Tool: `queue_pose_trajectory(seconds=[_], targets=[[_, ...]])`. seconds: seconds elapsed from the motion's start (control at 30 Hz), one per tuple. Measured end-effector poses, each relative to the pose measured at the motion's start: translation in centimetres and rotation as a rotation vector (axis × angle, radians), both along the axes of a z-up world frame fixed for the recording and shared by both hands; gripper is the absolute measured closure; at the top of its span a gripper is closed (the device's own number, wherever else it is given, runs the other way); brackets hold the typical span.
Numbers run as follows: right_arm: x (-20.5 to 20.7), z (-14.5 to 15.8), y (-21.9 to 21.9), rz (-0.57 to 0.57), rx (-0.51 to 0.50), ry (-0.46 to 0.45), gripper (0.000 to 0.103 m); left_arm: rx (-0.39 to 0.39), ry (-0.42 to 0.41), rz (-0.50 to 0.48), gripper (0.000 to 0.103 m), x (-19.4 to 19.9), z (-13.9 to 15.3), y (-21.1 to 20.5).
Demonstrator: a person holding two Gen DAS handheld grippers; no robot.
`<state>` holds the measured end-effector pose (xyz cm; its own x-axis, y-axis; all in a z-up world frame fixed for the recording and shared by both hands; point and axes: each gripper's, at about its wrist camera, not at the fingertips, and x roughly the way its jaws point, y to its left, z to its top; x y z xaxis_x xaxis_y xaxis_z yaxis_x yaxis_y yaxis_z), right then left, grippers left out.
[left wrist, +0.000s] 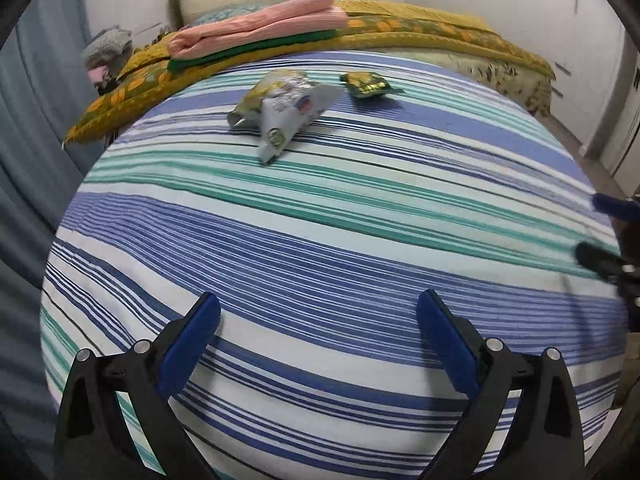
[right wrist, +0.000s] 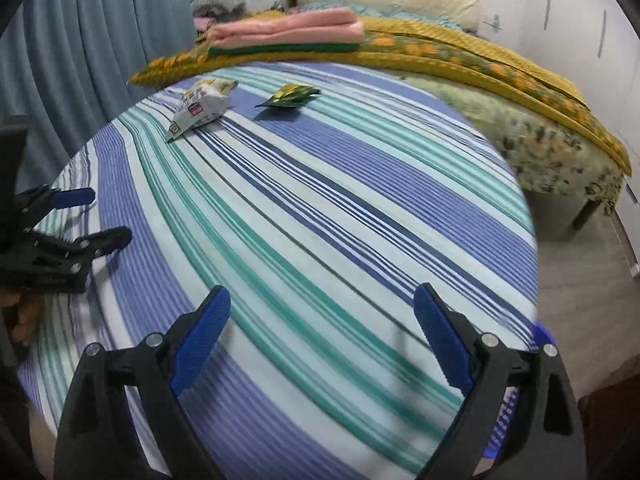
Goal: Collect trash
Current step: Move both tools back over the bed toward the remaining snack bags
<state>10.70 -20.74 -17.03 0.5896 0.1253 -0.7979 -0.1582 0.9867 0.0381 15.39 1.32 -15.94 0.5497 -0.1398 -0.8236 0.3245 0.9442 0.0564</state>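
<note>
We held the left gripper (left wrist: 318, 312) and right gripper (right wrist: 322, 306) spread wide, empty, over the striped bed (left wrist: 320, 240); the white wrapper (left wrist: 286, 116) and green wrapper (left wrist: 366, 84) lay well ahead, the white one's narrow end pointing toward us.

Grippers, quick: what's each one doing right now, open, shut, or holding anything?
Left gripper: open, nothing between its blue pads, above the striped bedsheet.
Right gripper: open, also empty.

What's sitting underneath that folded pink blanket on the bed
A folded green cloth lies directly under the pink blanket, only its front edge showing. Both rest on a mustard floral quilt. Anything between the layers farther back is covered.
</note>
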Motion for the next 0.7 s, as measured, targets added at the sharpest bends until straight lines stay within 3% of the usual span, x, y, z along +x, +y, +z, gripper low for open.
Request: queue_pose_trajectory(seconds=[0.07, 0.2, 0.37, 0.7], targets=[[1.4, -0.5, 1.1, 0.004, -0.015, 0.014, 0.013, -0.034, 0.013, 0.008, 0.004, 0.3, -0.2, 0.5], [2.8, -1.3, 1.7, -0.001, -0.027, 0.032, 0.012, -0.029, 0.013, 0.008, 0.004, 0.2, -0.2, 0.2], [2.8, -1.7, 0.9, -0.019, 0.019, 0.028, 0.007, -0.030, 0.013, 0.008, 0.004, 0.2, -0.2, 0.2], [2.5, -1.8, 1.1, -0.023, 0.008, 0.021, 0.005, -0.032, 0.013, 0.009, 0.004, 0.2, -0.2, 0.2]])
